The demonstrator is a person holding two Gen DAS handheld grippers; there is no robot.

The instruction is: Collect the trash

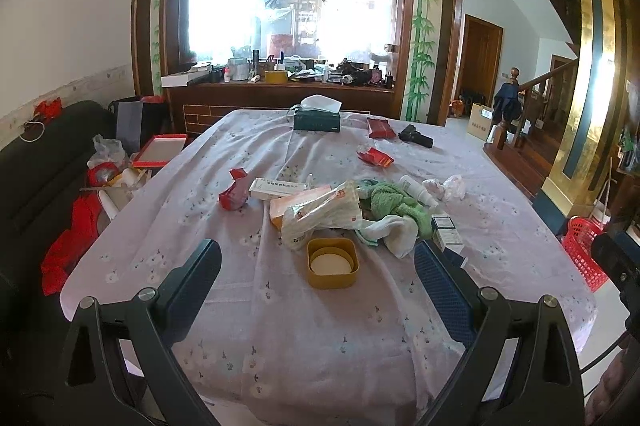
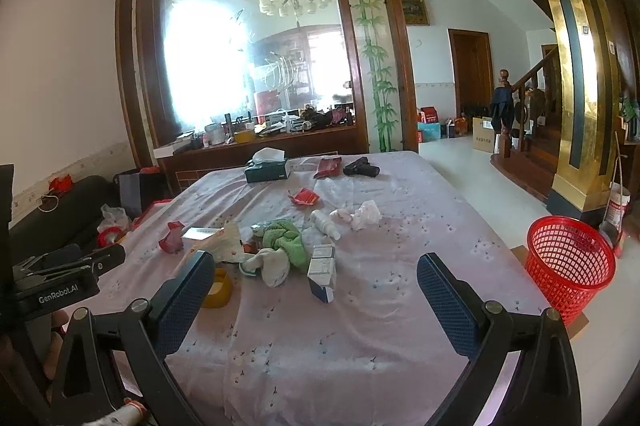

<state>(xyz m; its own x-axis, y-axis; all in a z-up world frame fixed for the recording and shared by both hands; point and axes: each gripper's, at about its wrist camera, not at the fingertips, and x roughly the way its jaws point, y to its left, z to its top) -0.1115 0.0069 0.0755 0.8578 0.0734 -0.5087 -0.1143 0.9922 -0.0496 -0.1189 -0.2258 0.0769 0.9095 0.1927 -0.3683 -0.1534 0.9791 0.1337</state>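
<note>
Here, red basket (image 2: 570, 258) beside table holds nothing visible.

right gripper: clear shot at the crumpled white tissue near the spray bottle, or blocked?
Probably yes. The right gripper is open and empty, and the crumpled white tissue lies exposed on the tablecloth, apart from the spray bottle. Only the blue-and-white box sits nearer, off to the left of a straight path.
</note>
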